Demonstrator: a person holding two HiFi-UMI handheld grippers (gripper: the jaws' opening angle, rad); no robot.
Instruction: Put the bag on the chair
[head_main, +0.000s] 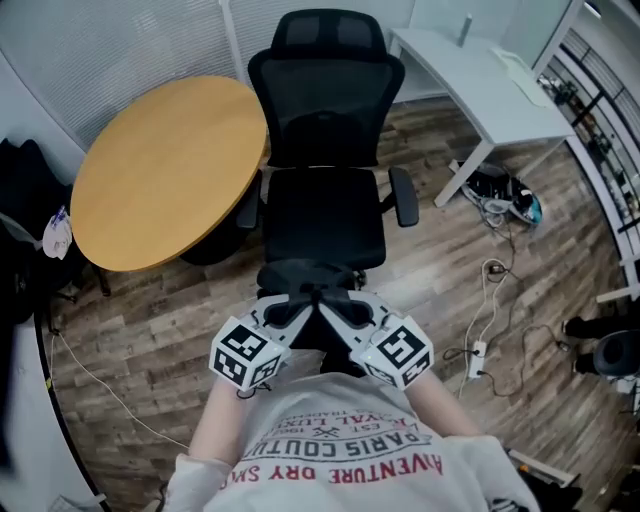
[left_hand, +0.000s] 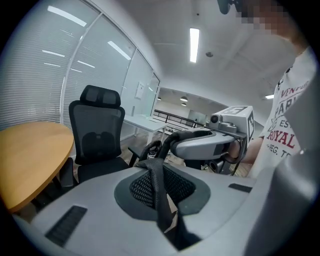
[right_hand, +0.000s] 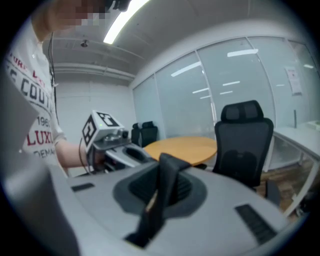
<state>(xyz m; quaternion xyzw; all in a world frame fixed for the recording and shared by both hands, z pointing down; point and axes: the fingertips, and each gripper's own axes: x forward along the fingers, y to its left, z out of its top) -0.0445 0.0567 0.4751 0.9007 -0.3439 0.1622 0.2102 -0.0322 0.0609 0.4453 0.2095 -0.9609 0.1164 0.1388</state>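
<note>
Head view: left tool (head_main: 302, 308) and right tool (head_main: 332, 308) pinch bag straps (head_main: 316, 293) before the chair (head_main: 325, 215), round table (head_main: 165, 170) beside.

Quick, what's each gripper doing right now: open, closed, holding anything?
Left gripper: closed on a black bag strap.
Right gripper: closed on a black bag strap too.

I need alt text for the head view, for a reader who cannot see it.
A person holds the left gripper and right gripper close together, both shut on the straps of a dark bag, just in front of a black office chair. A round wooden table stands left of the chair, a white desk at upper right.
</note>
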